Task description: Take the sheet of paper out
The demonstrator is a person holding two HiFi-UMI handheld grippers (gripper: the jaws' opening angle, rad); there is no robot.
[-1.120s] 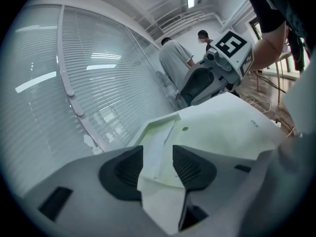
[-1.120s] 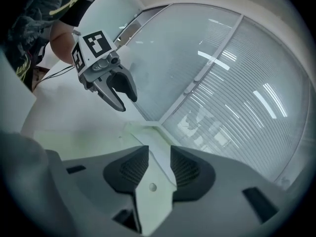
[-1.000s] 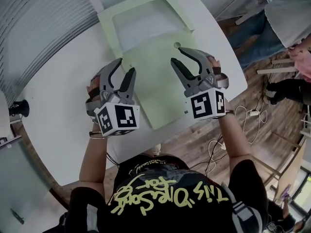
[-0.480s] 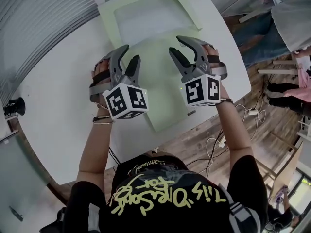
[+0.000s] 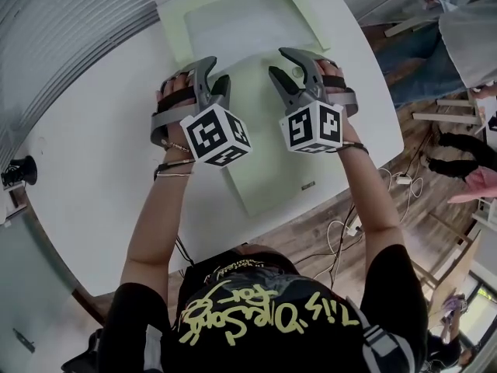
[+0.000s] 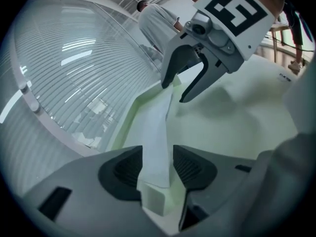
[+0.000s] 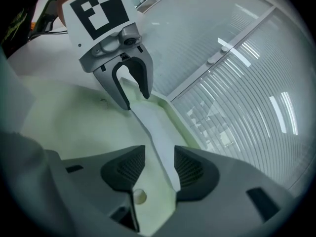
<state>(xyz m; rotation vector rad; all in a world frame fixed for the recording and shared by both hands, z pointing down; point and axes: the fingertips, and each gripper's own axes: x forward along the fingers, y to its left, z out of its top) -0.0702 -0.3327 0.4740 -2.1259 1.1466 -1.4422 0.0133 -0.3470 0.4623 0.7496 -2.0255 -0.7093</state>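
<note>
A pale green folder point(image 5: 268, 173) lies open on the white table, its framed pocket point(image 5: 175, 23) at the far end. A white sheet of paper point(image 6: 158, 132) rises edge-on from the pocket's mouth. My left gripper point(image 5: 217, 68) and right gripper point(image 5: 278, 61) hover side by side there. In the left gripper view the sheet runs between my own jaws point(image 6: 159, 167) toward the right gripper point(image 6: 174, 93). In the right gripper view the sheet point(image 7: 158, 135) passes between my opening jaws point(image 7: 157, 169) toward the left gripper point(image 7: 136, 101). No pad presses on it.
The white table point(image 5: 93, 154) ends close to the person's body, with cables point(image 5: 349, 224) on the wood floor below. A small black object point(image 5: 15, 171) sits at the left edge. A ribbed wall point(image 5: 62, 22) runs behind; a person point(image 5: 466, 22) stands at the right.
Both grippers have moved away from the body and down toward the folder's pocket, tilting lower. The right jaws have spread wider.
</note>
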